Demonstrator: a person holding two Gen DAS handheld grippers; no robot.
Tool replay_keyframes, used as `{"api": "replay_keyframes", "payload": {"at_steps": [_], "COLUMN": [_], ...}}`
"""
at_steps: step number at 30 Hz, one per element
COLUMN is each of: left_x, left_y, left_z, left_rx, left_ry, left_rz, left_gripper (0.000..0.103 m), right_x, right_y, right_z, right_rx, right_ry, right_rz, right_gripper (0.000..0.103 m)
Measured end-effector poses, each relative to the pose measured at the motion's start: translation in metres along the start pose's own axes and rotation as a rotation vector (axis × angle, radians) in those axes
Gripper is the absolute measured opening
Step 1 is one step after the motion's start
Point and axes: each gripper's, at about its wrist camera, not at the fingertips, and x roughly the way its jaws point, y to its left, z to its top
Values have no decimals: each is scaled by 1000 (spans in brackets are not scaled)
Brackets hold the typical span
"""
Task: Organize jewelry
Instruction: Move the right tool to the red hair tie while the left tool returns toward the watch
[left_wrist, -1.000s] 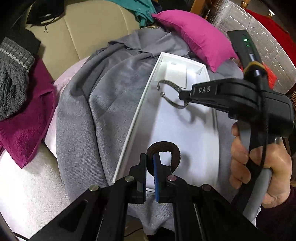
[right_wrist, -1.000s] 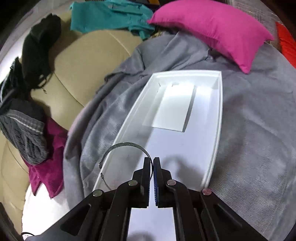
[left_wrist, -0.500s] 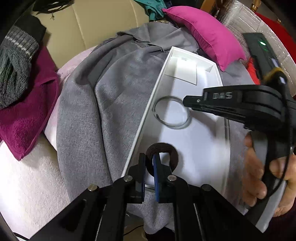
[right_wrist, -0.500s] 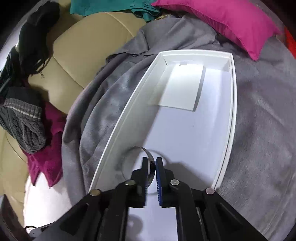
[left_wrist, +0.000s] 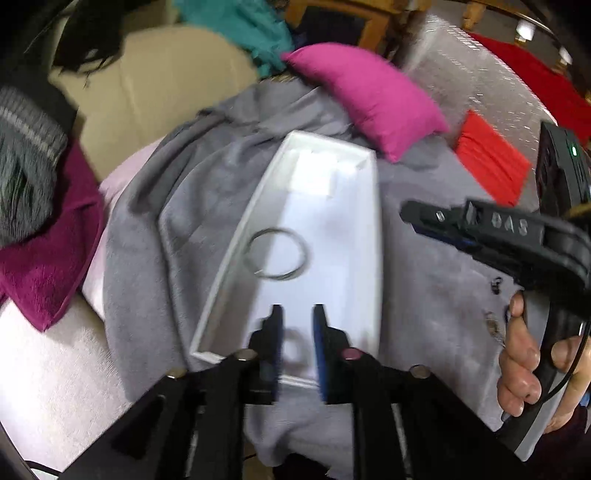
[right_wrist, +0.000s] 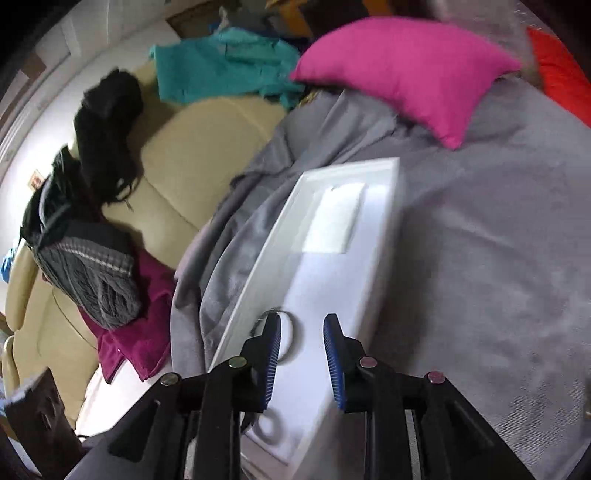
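Note:
A long white tray lies on a grey blanket. A thin silver bangle lies flat in the tray's middle. A dark fabric ring, blurred, lies at the tray's near end between the fingers of my left gripper, which is open and empty. My right gripper is to the right of the tray. In the right wrist view the right gripper is open and empty above the tray, with the bangle just below its fingers and the fabric ring under them.
A magenta pillow lies beyond the tray's far end. A red cloth is at the right. A beige sofa holds dark clothes, a teal garment and a maroon towel at the left.
Both grippers have opened. The right let go of the silver bangle, the left let go of the dark fabric ring; both now lie in the tray. The right gripper moved back to the right.

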Motion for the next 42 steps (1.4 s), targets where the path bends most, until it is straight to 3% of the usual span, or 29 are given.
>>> {"api": "replay_keyframes", "payload": {"at_steps": [2, 4, 9, 12, 16, 20, 25, 30, 36, 42], "left_x": [-8, -10, 11, 7, -2, -2, 24, 64, 101, 115], "left_y": [-17, -28, -45, -59, -99, -156, -233, -282, -295, -302], "left_z": [1, 2, 9, 5, -2, -10, -23, -48, -75, -65], "left_rx": [40, 58, 35, 44, 138, 273, 391, 413, 449, 381], "left_ry": [-44, -73, -2, -25, -78, -82, -18, 72, 100, 147], "left_rz": [5, 15, -32, -17, -5, -48, -99, -103, -69, -155], "left_gripper": [60, 70, 70, 70, 70, 70, 70, 70, 70, 70], "right_x": [-25, -59, -127, -161, -206, -237, -252, -252, -244, -235], "right_y": [-20, -48, -126, -168, -220, -268, -305, -338, -349, -357], "right_z": [-6, -15, -47, -70, -100, -125, -154, -174, -176, -177], "right_rx": [18, 46, 153, 220, 306, 409, 455, 505, 491, 500], "right_ry": [-33, -75, -176, -210, -277, -289, -241, -186, -124, -89], "right_rz": [-16, -53, -164, -209, -290, -309, -342, -320, -292, -291], "right_gripper": [28, 28, 27, 27, 27, 27, 27, 27, 27, 27]}}
